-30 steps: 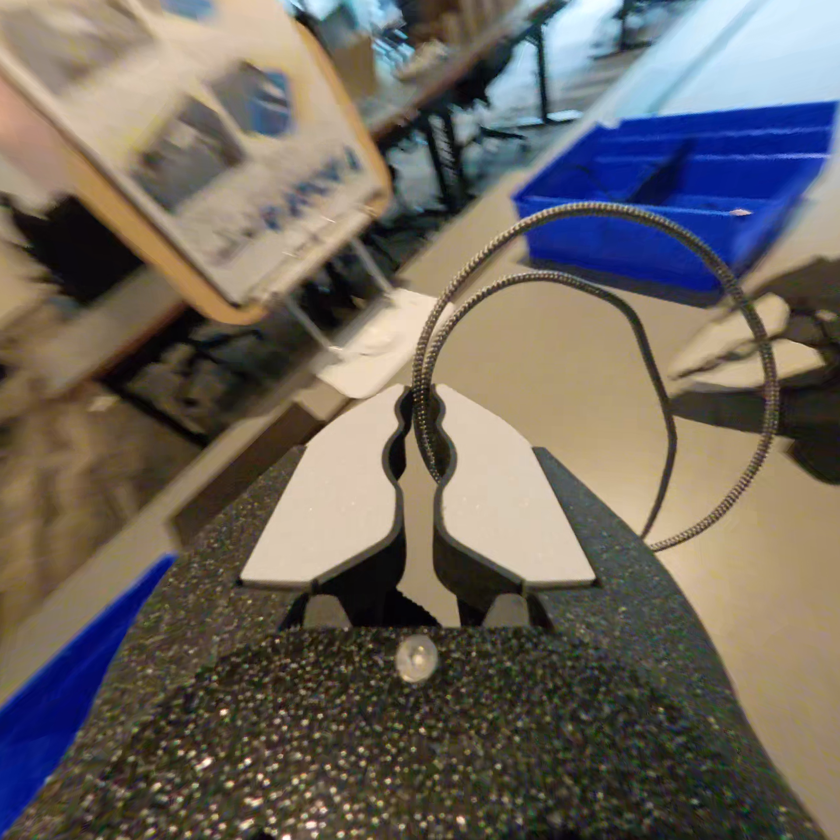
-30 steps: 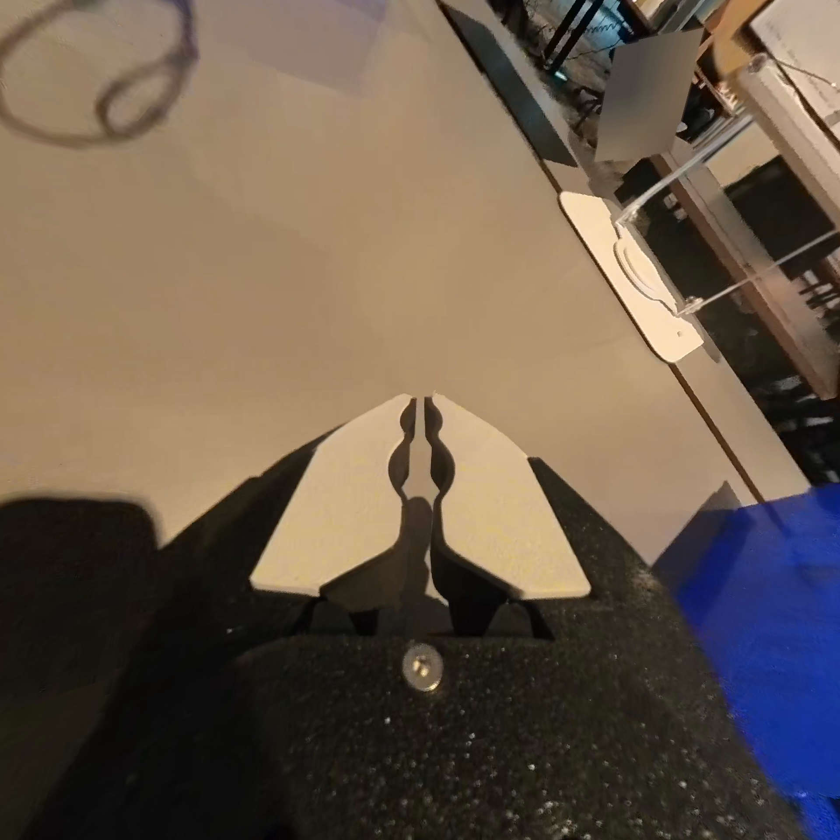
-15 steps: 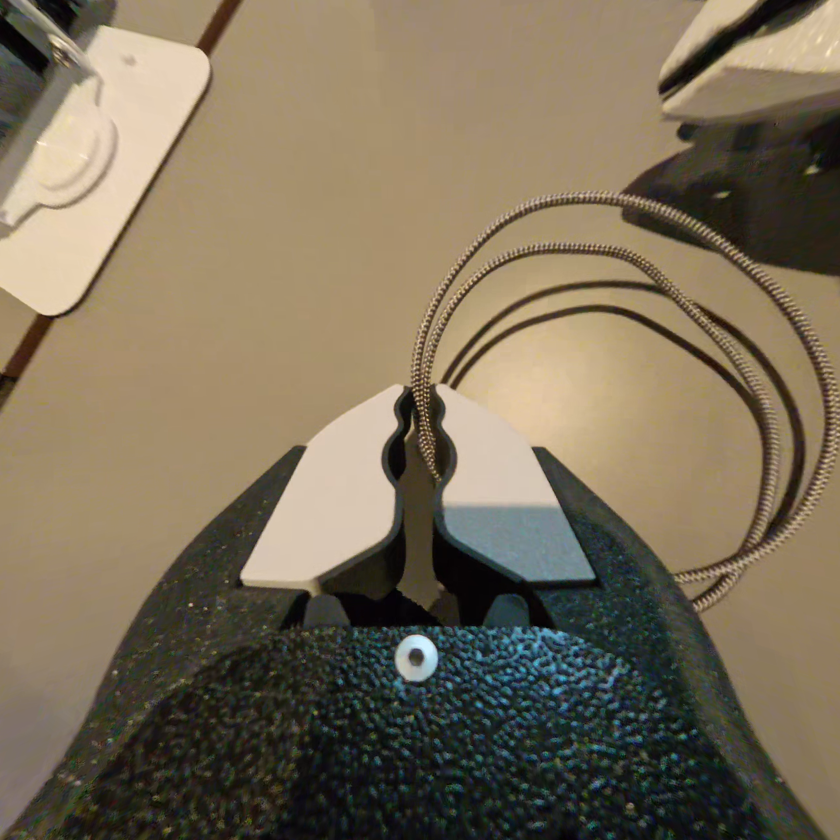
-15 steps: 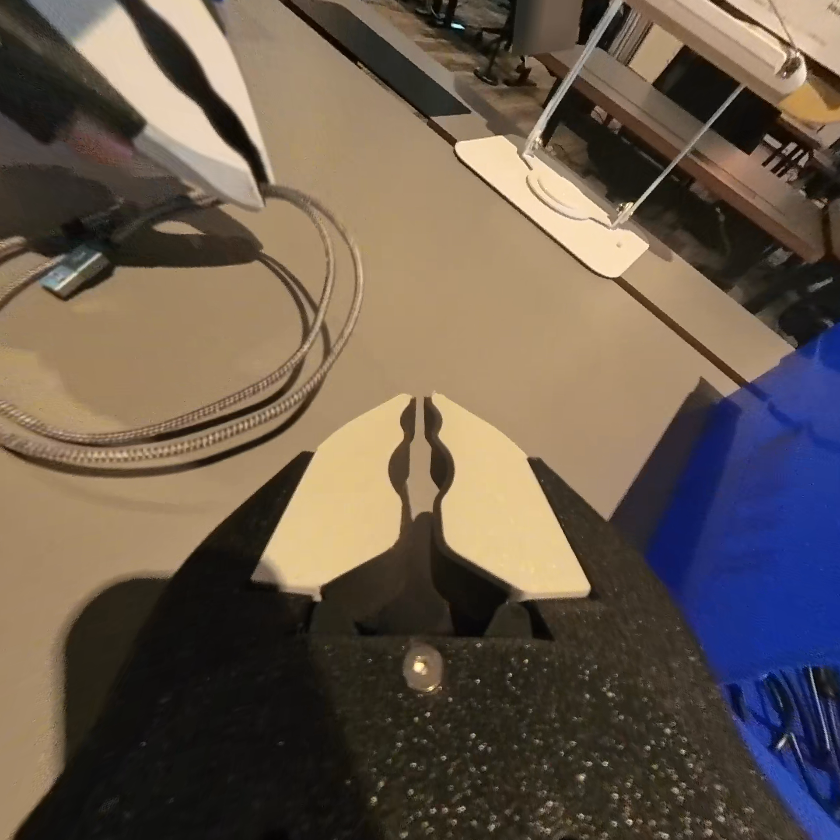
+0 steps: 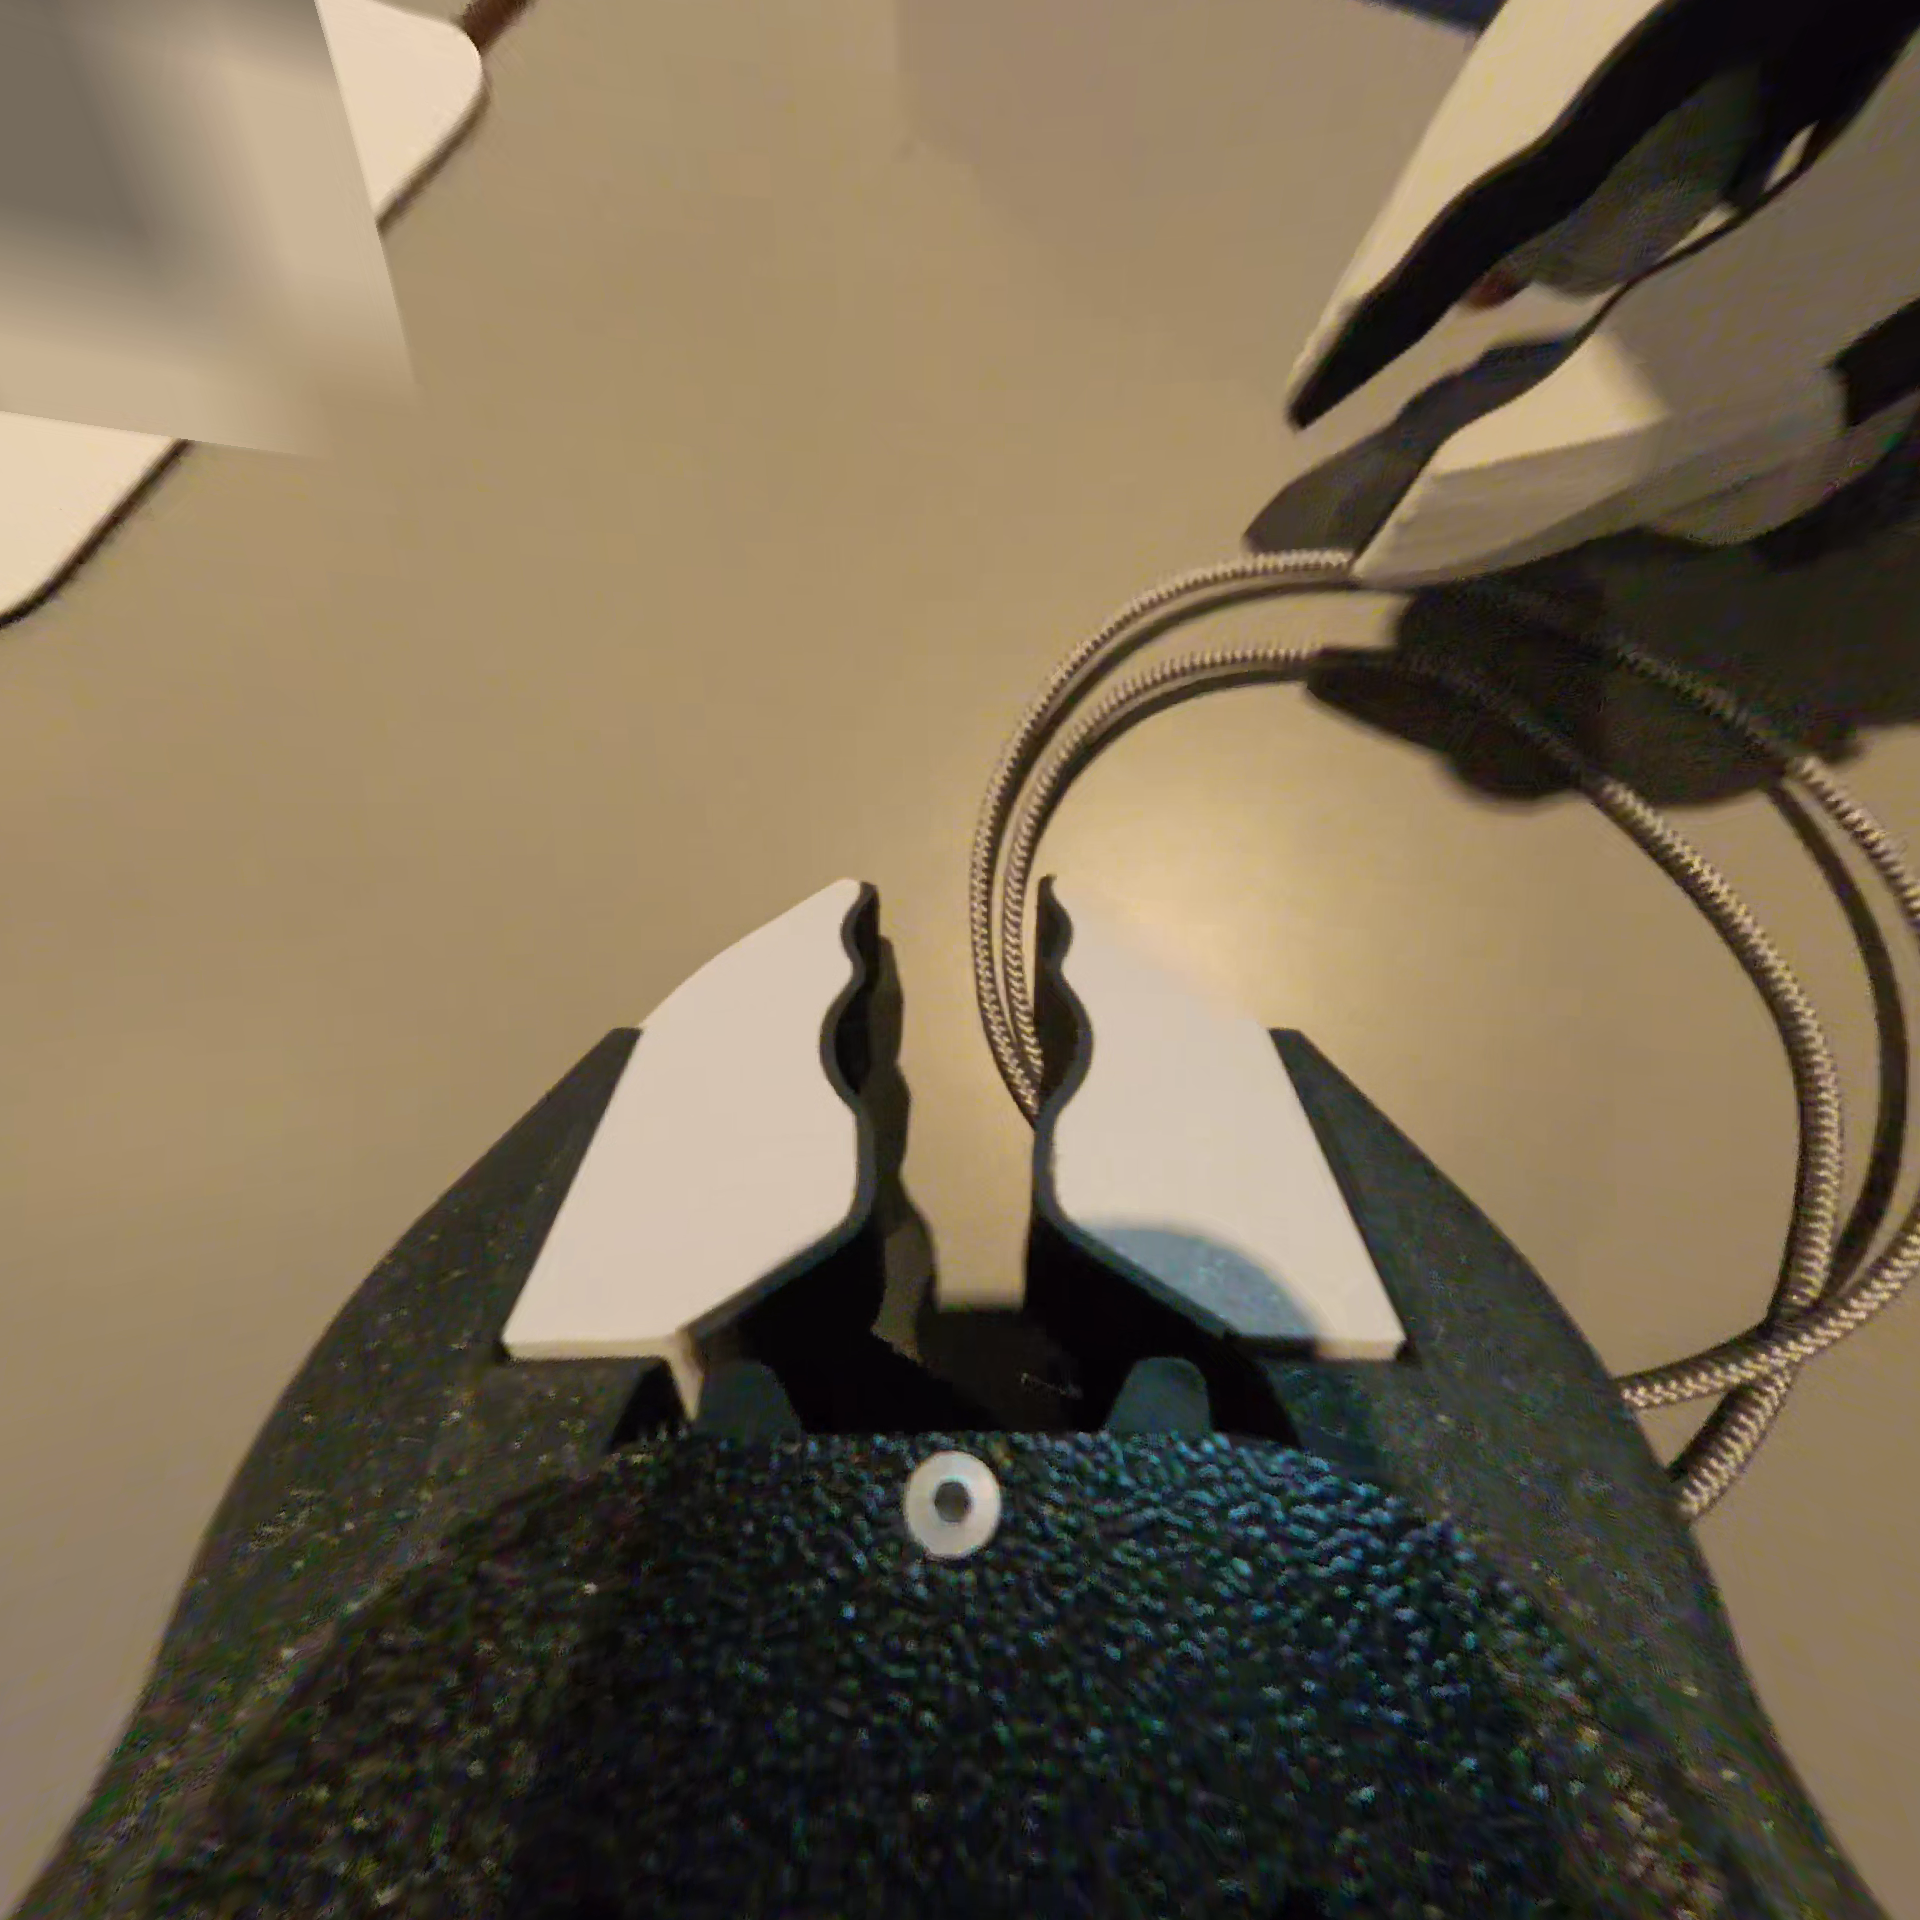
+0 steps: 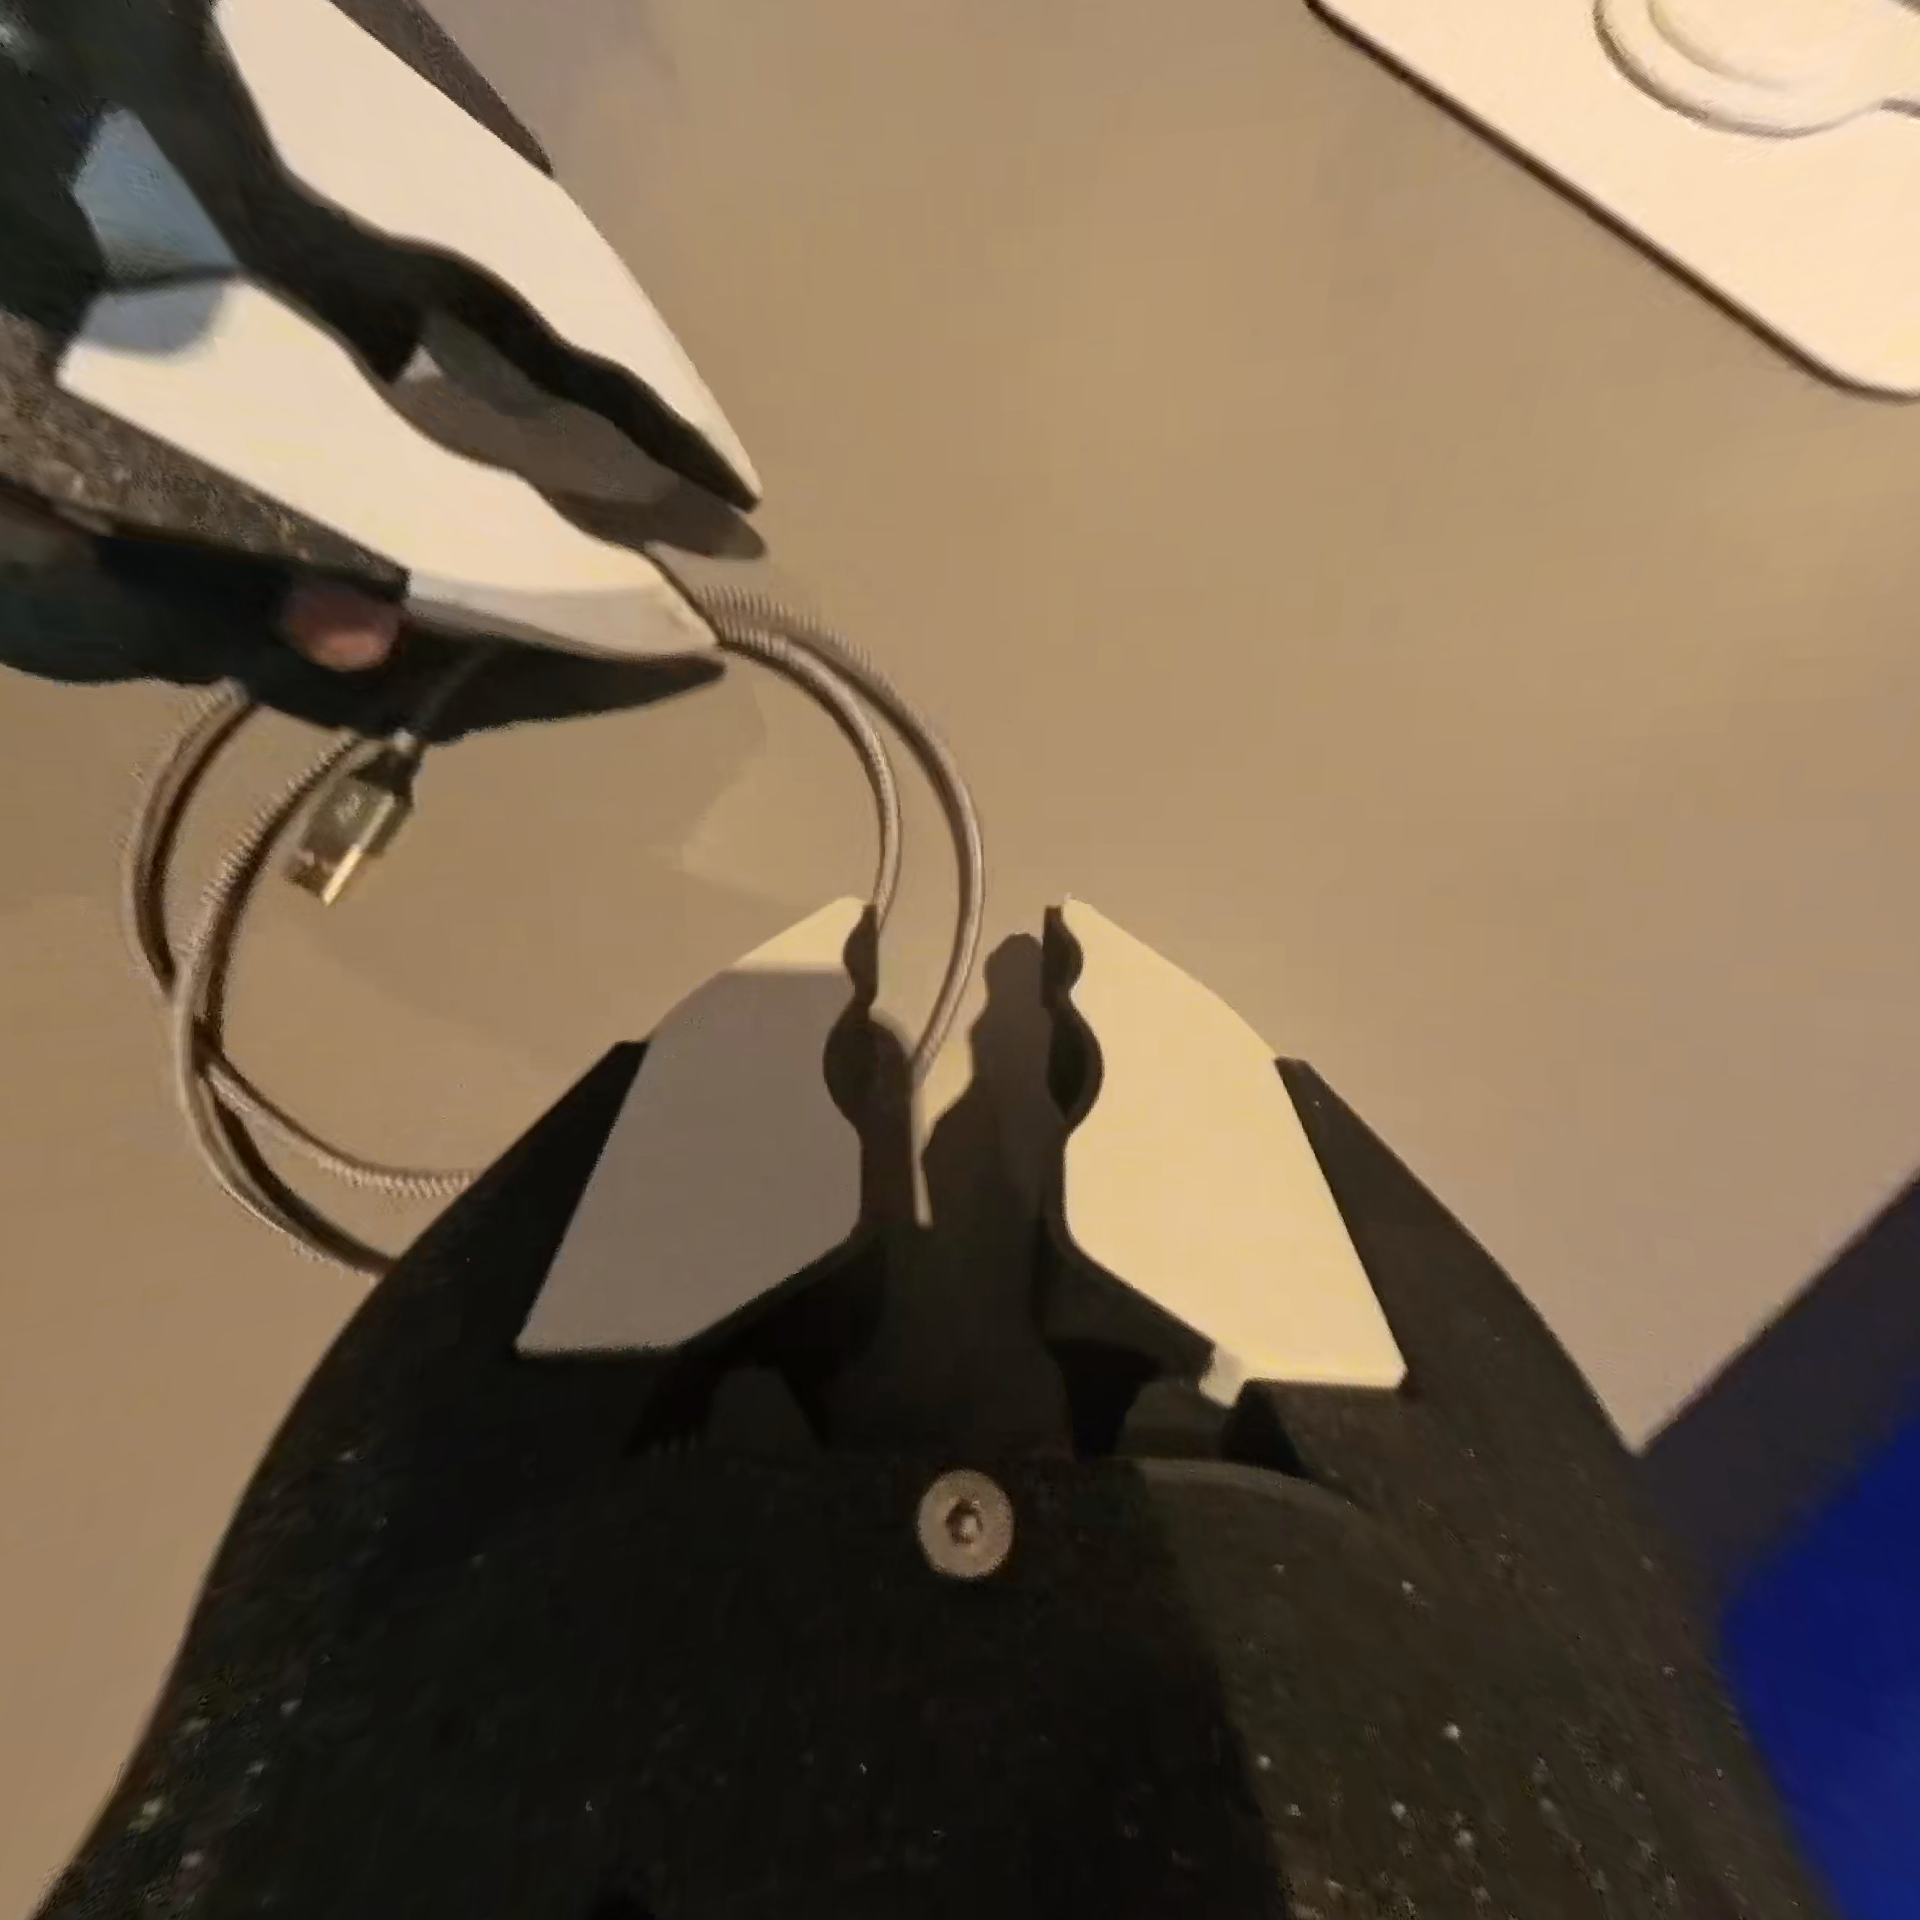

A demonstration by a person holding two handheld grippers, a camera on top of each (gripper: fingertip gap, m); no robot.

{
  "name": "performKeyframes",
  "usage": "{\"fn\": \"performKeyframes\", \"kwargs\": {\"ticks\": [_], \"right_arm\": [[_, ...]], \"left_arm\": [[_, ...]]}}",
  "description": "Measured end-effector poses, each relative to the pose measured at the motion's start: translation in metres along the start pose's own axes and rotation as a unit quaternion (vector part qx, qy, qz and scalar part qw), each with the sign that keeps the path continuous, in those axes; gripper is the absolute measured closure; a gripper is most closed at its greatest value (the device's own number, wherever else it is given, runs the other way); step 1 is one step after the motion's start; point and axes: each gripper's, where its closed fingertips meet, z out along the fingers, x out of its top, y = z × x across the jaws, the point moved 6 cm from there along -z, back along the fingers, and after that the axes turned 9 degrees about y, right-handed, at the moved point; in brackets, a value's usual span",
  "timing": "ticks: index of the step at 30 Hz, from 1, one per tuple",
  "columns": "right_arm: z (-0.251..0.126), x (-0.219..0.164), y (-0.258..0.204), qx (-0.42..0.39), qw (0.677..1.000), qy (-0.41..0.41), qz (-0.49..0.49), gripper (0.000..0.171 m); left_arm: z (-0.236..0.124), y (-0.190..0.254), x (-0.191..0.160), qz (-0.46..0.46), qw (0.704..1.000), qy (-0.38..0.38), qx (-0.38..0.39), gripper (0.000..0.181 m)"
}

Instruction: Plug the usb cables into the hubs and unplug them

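Between my left gripper's [image 5: 951,899] parted fingers two strands of the braided cable [image 5: 1003,935] run side by side, lying against the right-hand pad with nothing pinching them. My right gripper [image 6: 961,920] is spread too, and the same two strands pass between its tips, close to the left finger, again loose as far as I can tell.

I judge the cable light and springy: it holds its round coil by itself, so it will likely flick or slide when nudged, and the woven jacket looks slick. The better hold, I think, is the rigid plug shell (the braid would only bend under a push into a hub).

It is a grey-silver woven cord looped twice on the tan table [image 5: 727,520], well apart from any hub, none of which shows. Farther out in the right view, the metal plug [image 6: 348,831] lies flat on the table inside the coil, just below my left gripper. Beyond stands a white flat base [image 6: 1662,208], and a blue bin [image 6: 1849,1507] edges in at right.
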Motion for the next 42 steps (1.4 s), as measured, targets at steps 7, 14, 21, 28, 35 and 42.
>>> {"fn": "performKeyframes", "kwargs": {"ticks": [7, 14, 21, 28, 35, 42], "right_arm": [[0.034, 0.015, 0.006, -0.023, 1.0, -0.007, -0.007, 0.135], [0.032, 0.001, -0.008, -0.033, 0.997, -0.046, -0.048, 0.131], [0.031, 0.001, -0.015, -0.034, 0.996, -0.052, -0.069, 0.135], [0.032, -0.001, -0.022, -0.007, 0.997, -0.04, -0.061, 0.16], [0.032, 0.0, -0.022, 0.001, 0.997, -0.031, -0.075, 0.167], [0.023, 0.013, -0.016, -0.034, 0.989, 0.029, -0.138, 0.168]], "left_arm": [[-0.029, -0.033, 0.019, -0.096, 0.979, 0.179, 0.037, 0.147], [-0.033, -0.053, 0.009, -0.106, 0.975, 0.17, 0.092, 0.149], [-0.028, -0.049, 0.006, -0.083, 0.982, 0.144, 0.095, 0.149], [-0.023, -0.049, 0.002, -0.075, 0.985, 0.123, 0.096, 0.15], [-0.019, -0.045, 0.001, -0.065, 0.988, 0.11, 0.082, 0.157], [-0.023, -0.051, 0.001, -0.059, 0.985, 0.122, 0.102, 0.16]]}}
